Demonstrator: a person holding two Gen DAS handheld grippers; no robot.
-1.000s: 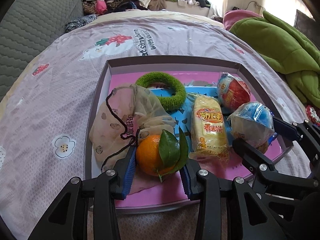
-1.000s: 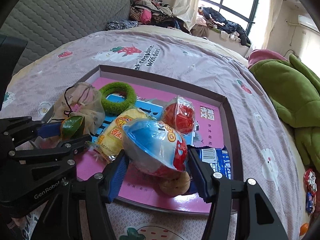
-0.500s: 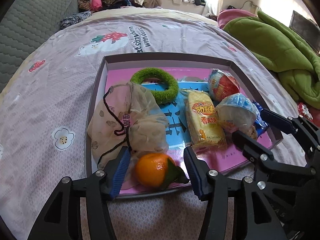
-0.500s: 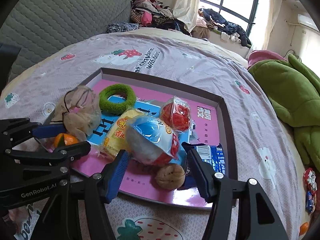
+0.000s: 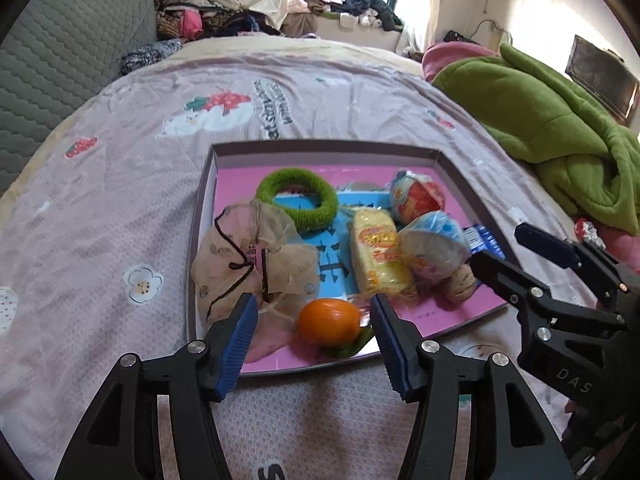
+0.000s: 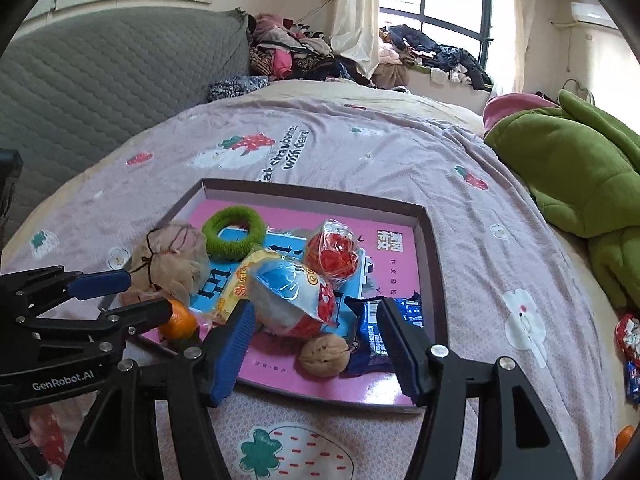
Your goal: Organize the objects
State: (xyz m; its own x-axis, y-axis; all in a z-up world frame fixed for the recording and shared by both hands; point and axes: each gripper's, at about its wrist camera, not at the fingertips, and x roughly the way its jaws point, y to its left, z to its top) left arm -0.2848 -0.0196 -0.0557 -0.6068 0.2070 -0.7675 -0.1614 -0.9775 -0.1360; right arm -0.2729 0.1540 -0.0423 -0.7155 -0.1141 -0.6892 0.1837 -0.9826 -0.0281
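Note:
A shallow box tray (image 5: 202, 216) (image 6: 426, 264) with a pink floor lies on the bed. In it are an orange with leaves (image 5: 329, 321) (image 6: 179, 321), a mesh pouch (image 5: 256, 256) (image 6: 170, 258), a green ring (image 5: 297, 200) (image 6: 234, 232), a yellow snack pack (image 5: 380, 256), a blue-and-red packet (image 5: 434, 244) (image 6: 294, 300), a red packet (image 5: 418, 200) (image 6: 332, 254), a walnut (image 6: 323, 354) and a blue wrapper (image 6: 374, 334). My left gripper (image 5: 313, 344) is open and empty, just short of the orange. My right gripper (image 6: 314, 350) is open and empty, just short of the blue-and-red packet.
A green blanket (image 5: 552, 136) (image 6: 580, 176) is piled at the right. A grey quilted headboard (image 6: 100, 80) stands at the left. Clothes heap (image 6: 296, 52) lies at the back. Loose snack wrappers (image 6: 630, 336) lie on the bedspread at the right.
Both grippers opened and pulled back. The left let go of the orange, the right let go of the blue-and-red packet; both now lie in the tray.

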